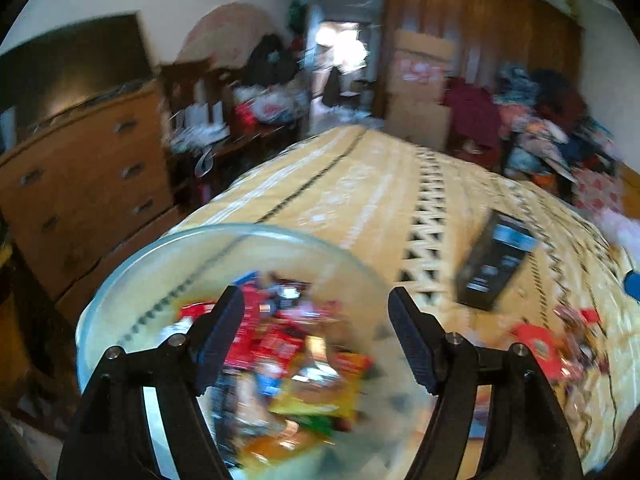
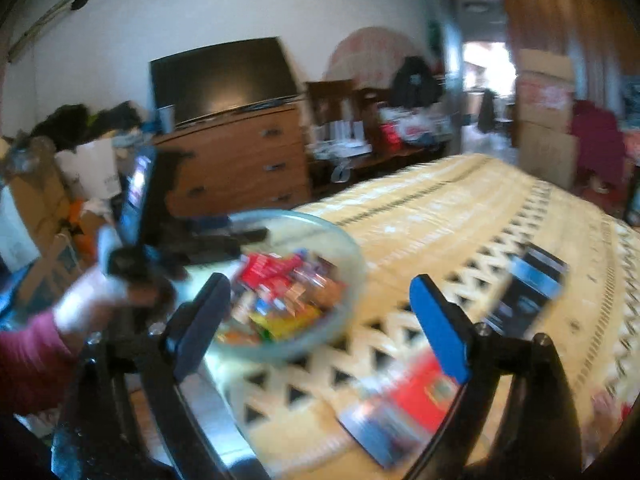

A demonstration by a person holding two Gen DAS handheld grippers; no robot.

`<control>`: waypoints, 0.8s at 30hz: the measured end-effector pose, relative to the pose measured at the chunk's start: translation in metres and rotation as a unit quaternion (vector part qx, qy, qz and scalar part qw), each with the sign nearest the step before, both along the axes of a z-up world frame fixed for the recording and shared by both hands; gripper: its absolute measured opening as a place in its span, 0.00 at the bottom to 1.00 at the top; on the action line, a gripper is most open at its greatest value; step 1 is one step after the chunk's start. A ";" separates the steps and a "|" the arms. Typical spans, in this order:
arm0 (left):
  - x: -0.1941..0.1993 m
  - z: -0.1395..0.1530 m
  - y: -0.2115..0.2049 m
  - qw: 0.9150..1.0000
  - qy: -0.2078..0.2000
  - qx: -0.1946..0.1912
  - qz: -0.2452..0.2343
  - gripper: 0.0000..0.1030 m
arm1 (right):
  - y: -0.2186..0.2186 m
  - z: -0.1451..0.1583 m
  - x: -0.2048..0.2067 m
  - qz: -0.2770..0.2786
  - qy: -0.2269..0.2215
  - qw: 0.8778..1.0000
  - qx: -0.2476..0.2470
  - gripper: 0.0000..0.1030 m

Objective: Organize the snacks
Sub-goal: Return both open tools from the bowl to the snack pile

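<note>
My left tongs (image 1: 316,332): standing spread, nothing between, over the clear glass bowl (image 1: 132,264) of bright snack packets (image 1: 280,348).
My right tongs (image 2: 320,328): gaping empty, bowl ahead-left, red packet (image 2: 424,396) underneath.

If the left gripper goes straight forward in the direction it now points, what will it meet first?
Probably the snack packets piled in the glass bowl, which lie between the open left gripper's fingers in its view. Blur leaves depth uncertain.
</note>
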State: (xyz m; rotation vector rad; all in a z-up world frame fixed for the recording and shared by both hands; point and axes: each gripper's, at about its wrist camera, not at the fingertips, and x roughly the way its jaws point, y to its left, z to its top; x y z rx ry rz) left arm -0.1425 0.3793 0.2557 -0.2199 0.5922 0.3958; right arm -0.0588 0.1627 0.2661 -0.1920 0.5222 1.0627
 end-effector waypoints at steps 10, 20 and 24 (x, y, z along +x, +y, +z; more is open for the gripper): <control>0.002 -0.010 -0.205 0.970 -0.009 -0.013 -0.241 0.74 | -0.218 -0.102 0.012 -0.241 0.121 0.962 -0.050 0.90; 0.035 -0.089 -0.333 0.938 0.092 -0.023 -0.334 0.74 | -0.342 -0.180 0.046 -0.324 0.233 0.916 -0.046 0.53; 0.047 -0.109 -0.336 0.940 0.121 -0.034 -0.317 0.73 | -0.350 -0.193 0.091 -0.314 0.234 0.919 -0.045 0.53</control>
